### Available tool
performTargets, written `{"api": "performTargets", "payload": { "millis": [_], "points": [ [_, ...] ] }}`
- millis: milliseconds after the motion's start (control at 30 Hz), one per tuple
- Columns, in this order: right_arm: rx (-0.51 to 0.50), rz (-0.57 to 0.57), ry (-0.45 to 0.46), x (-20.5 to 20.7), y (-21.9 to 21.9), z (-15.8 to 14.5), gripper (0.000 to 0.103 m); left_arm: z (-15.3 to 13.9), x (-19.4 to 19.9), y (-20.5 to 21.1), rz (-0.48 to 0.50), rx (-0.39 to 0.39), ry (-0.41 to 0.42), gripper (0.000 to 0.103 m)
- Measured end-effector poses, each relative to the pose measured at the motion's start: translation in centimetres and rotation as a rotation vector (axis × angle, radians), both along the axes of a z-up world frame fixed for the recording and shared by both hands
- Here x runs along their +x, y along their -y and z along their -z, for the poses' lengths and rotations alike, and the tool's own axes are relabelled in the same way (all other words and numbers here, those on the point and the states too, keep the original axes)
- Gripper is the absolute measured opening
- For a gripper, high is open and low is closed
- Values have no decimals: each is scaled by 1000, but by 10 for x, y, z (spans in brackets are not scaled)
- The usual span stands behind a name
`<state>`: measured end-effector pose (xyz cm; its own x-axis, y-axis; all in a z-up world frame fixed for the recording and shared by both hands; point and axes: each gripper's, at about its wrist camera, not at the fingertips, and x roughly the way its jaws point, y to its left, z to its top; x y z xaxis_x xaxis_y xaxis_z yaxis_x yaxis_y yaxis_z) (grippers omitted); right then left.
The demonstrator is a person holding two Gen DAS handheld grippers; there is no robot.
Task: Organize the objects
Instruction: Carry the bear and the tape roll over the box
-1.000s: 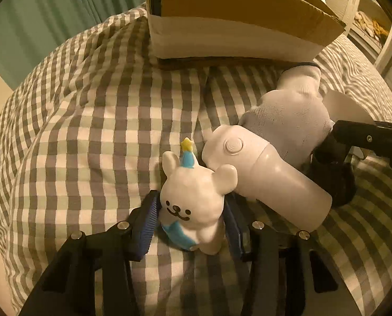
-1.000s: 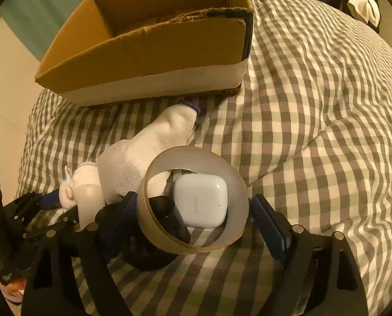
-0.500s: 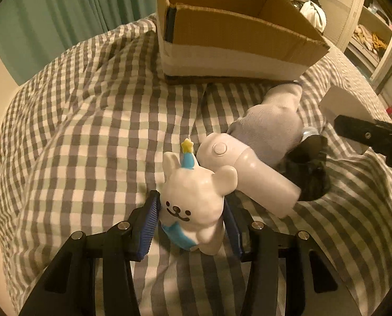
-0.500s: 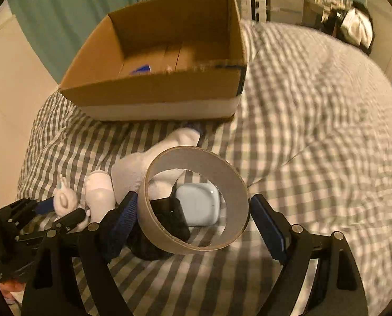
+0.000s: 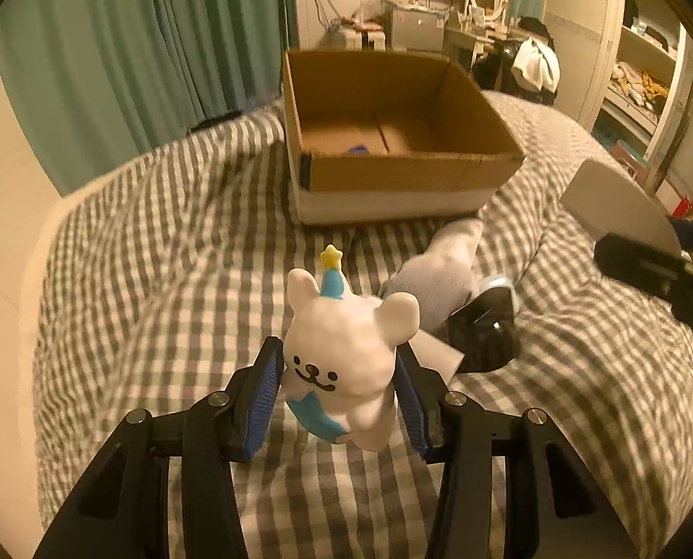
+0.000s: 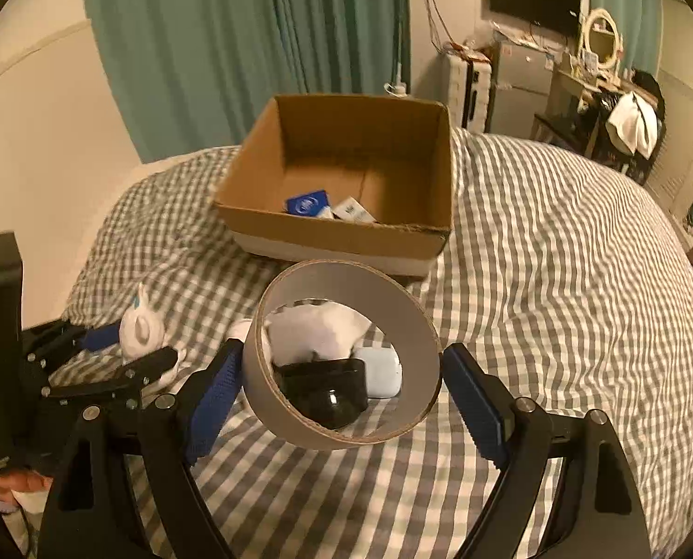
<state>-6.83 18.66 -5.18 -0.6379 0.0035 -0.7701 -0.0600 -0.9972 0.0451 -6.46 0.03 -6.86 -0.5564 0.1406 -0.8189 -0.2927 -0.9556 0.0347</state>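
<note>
My left gripper (image 5: 339,396) is shut on a white bear figurine (image 5: 346,354) with a blue star hat, held above the checked bed; it also shows in the right wrist view (image 6: 141,328). My right gripper (image 6: 342,396) is shut on a cardboard tape ring (image 6: 346,358), lifted off the bed; the ring's edge shows at right in the left wrist view (image 5: 621,207). An open cardboard box (image 5: 393,177) (image 6: 346,242) stands ahead with a blue packet (image 6: 307,202) inside.
On the bed (image 5: 160,256) lie a white sock (image 5: 444,270) (image 6: 318,326), a black round jar (image 5: 486,330) (image 6: 323,393) and a pale earbud case (image 6: 386,372). Green curtains (image 6: 253,46) and room furniture (image 5: 635,70) stand behind the bed.
Both grippers have risen and tilted up with their objects. The bear has left the bed beside the white bottle; the ring has lifted off the earbud case. The box interior has come into view.
</note>
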Motion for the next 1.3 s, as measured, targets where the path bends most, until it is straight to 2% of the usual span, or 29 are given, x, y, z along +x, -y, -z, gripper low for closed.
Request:
{"api": "performTargets", "payload": {
  "millis": [267, 433, 767, 1033, 1300],
  "points": [
    [46, -40, -49, 16, 12, -32, 85, -41, 3, -2, 28, 29, -72, 48],
    [74, -56, -86, 11, 11, -54, 85, -70, -6, -15, 71, 18, -136, 48],
    [67, -85, -155, -39, -3, -98, 85, -105, -76, -35, 73, 19, -187, 48],
    [34, -47, -146, -109, -30, -100, 85, -100, -158, -44, 56, 21, -164, 48],
    [-4, -3, -138, -176, -54, -64, 85, -55, -223, -66, 104, 9, -125, 48]
  ]
}}
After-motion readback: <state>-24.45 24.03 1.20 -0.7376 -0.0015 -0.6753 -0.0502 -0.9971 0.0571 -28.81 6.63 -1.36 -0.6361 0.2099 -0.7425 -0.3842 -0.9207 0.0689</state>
